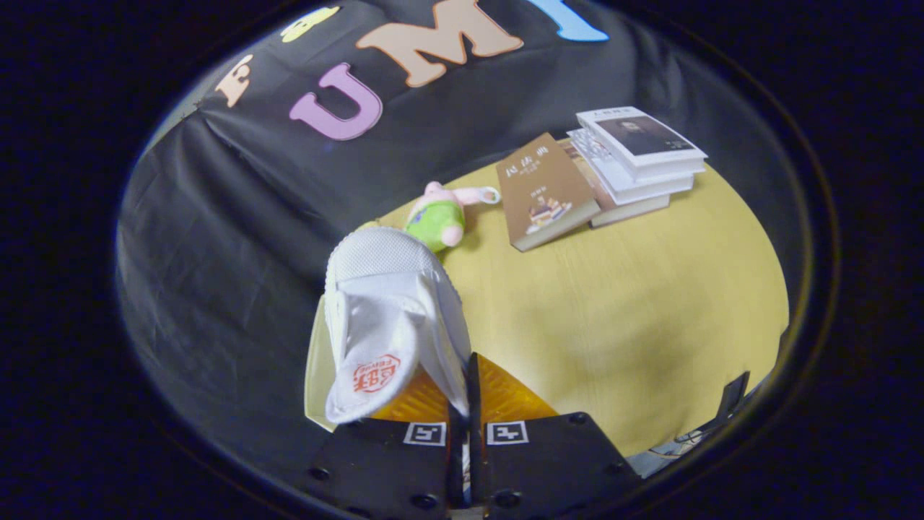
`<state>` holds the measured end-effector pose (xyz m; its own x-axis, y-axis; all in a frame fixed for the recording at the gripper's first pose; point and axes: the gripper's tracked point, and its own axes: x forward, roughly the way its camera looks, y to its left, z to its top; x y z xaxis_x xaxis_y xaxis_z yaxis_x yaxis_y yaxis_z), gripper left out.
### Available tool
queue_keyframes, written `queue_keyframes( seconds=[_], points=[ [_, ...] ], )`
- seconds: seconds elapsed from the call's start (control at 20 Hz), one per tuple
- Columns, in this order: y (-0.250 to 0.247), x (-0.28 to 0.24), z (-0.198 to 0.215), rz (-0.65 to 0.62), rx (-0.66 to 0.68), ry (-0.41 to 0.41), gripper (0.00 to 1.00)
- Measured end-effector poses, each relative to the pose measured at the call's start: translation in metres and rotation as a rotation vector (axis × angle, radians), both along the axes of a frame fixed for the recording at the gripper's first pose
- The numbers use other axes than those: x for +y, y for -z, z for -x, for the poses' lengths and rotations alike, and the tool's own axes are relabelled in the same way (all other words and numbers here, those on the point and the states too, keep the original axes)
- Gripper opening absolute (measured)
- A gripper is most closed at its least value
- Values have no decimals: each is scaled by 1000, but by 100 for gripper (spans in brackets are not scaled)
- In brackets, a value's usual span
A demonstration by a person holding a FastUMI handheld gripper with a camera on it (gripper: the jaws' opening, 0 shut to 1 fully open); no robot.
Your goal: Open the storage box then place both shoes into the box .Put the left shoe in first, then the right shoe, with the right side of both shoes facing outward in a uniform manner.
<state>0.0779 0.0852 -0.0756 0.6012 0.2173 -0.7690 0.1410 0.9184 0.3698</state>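
Note:
A white mesh shoe [386,303] hangs in front of me, lifted above the yellow table [650,310], its toe pointing away and its tongue with an orange logo flopped toward me. My gripper [465,393] is shut on the shoe, both fingers pressed together on the right side of its collar. The shoe's heel and sole are hidden behind the fingers. The shoe sits over the table's left edge, in front of the black cloth wall.
A green and pink plush toy [440,217] lies just beyond the shoe's toe. A brown book [545,191] leans on a stack of books [635,155] at the table's far side. Cables [711,426] hang at the table's right edge.

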Motion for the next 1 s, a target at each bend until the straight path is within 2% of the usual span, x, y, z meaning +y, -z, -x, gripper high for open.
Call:
queue_keyframes(
  seconds=[0.25, 0.4, 0.6, 0.8, 1.0],
  points=[
    [-21, 69, -10, -56, 9, -65, 7],
    [-7, 112, -15, -42, 40, -124, 7],
    [32, 158, -26, -4, 77, -157, 7],
    [64, 184, -29, 28, 139, -157, 7],
    [80, 179, -38, 84, 153, -120, 7]
  ],
)
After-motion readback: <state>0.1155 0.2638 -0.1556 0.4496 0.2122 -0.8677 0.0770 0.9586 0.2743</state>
